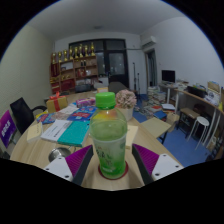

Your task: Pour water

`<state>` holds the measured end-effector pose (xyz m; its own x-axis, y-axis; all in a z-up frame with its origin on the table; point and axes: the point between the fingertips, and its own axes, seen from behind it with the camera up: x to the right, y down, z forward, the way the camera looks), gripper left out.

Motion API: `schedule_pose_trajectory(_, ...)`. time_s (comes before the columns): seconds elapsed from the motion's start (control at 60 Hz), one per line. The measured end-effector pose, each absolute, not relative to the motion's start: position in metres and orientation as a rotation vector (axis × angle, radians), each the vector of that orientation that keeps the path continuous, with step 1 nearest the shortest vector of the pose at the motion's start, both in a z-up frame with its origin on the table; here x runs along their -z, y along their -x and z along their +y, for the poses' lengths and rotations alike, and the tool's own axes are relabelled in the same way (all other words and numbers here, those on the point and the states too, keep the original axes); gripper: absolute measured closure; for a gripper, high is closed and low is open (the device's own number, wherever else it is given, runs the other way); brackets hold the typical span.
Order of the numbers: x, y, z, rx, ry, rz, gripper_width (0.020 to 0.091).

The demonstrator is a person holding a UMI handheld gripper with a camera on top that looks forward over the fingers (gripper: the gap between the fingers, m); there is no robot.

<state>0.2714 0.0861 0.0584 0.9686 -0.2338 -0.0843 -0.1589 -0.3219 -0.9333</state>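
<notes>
Nearest you: the gripper (109,163), its two purple pads (146,158) flanking a plastic bottle (109,140). Both fingers press against the bottle's lower sides, so your claw is clamped on it, narrowed to the bottle's width. The bottle stands upright between the fingers, green cap (105,100) on top, greenish liquid inside, a pale label around its middle. Whether its base touches the table you cannot tell from here; the fingers hide it.

Beyond the fingers: a light wooden table (150,129), cluttered. A teal book (74,132) lies just left of the bottle, white papers (53,130) beside that. A black chair (22,113) sits at the table's left edge.

Farther back: a shelf (75,67) against the far wall carrying gold trophies (76,50). At the right, a desk with a monitor (168,76) and a white stool (202,127) on a blue floor (189,148).
</notes>
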Motion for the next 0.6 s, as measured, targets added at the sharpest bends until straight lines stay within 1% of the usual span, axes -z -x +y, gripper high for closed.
schedule_pose_trajectory(0.033,-0.073,-0.235,0.079,0.097,1.912,0.315,0.0273)
schedule_pose_trajectory(0.05,-0.075,-0.232,0.073,0.104,1.915,0.321,0.0285)
schedule_pose_trajectory(0.067,-0.070,-0.249,0.062,0.106,1.916,0.317,0.0279)
schedule_pose_trajectory(0.083,-0.080,-0.225,0.060,0.120,1.919,0.327,0.0275)
schedule_pose_trajectory(0.117,-0.086,-0.218,0.044,0.138,1.919,0.336,0.0275)
schedule_pose_trajectory(0.133,-0.082,-0.233,0.031,0.139,1.918,0.336,0.0276)
schedule_pose_trajectory(0.2,-0.100,-0.206,-0.004,0.157,1.931,0.380,0.0274)
schedule_pose_trajectory(0.4,-0.141,-0.115,-0.133,0.200,1.952,0.423,0.0275)
schedule_pose_trajectory(0.5,-0.159,-0.071,-0.176,0.214,1.965,0.404,0.0276)
schedule_pose_trajectory(0.6,-0.184,-0.034,-0.219,0.194,1.962,0.396,0.0279)
